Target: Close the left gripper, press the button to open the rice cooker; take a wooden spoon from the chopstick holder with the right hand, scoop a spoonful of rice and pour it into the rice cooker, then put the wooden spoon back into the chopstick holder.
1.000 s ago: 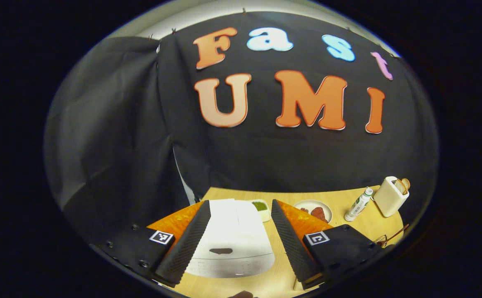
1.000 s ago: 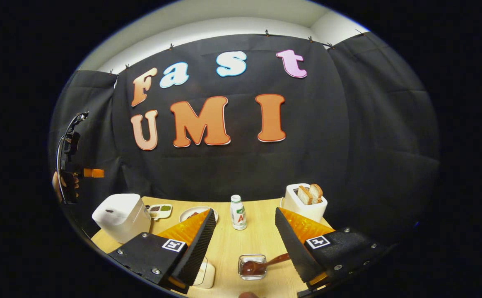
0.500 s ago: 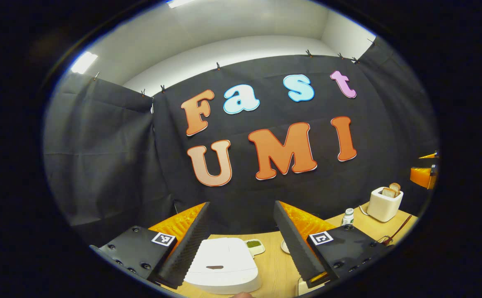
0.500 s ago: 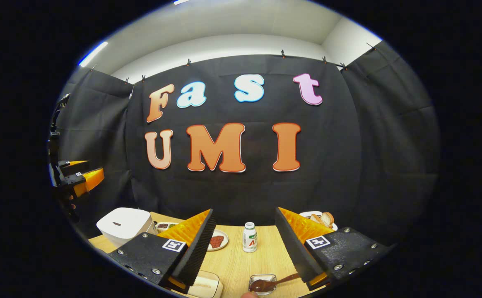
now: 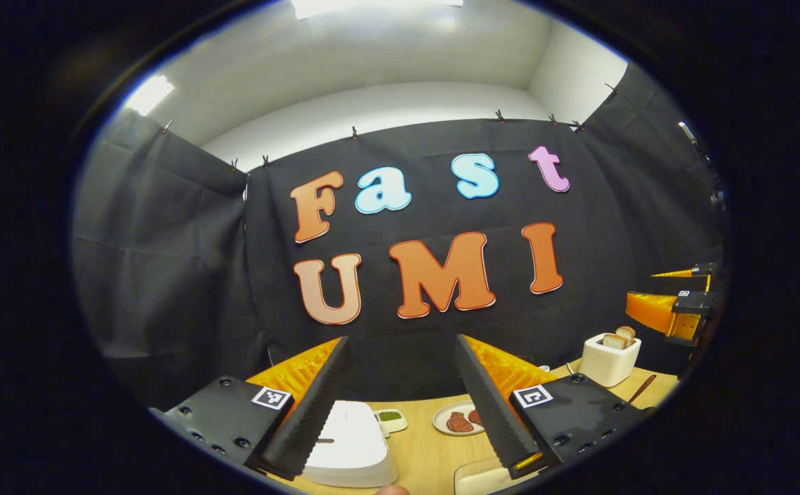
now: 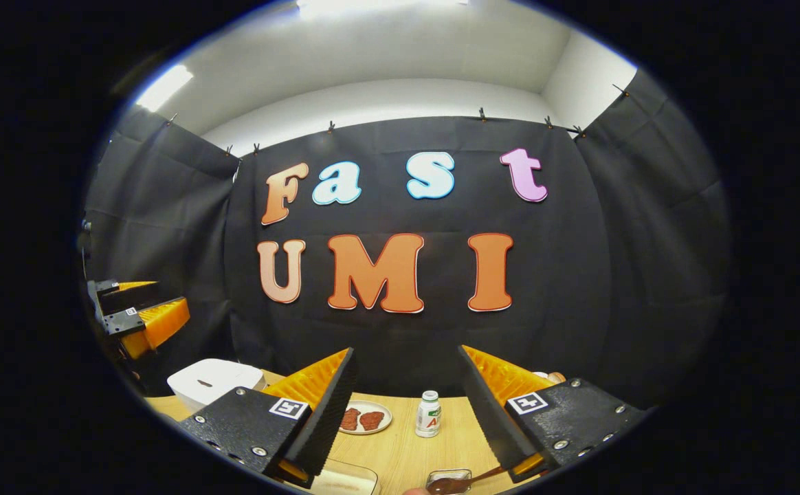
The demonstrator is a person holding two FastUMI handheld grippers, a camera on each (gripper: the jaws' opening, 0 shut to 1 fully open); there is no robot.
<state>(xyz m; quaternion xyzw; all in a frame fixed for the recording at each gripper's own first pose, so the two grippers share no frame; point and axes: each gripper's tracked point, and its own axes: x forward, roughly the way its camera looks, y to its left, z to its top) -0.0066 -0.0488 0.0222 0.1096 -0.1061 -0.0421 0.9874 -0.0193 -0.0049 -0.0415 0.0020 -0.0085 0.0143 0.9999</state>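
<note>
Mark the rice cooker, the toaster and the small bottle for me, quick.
rice cooker (image 5: 348, 440): left gripper view, on its white lid.
toaster (image 5: 608, 362): left gripper view, on its cream front wall.
small bottle (image 6: 429, 415): right gripper view, on its white body.

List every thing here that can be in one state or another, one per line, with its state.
left gripper: open, holding nothing
right gripper: open, holding nothing
rice cooker: lid down
toaster: bread slices standing up out of the top
bottle: upright, cap on
plate: flat on the table, two reddish pieces on it
spoon: bowl resting in a small clear dish
</note>
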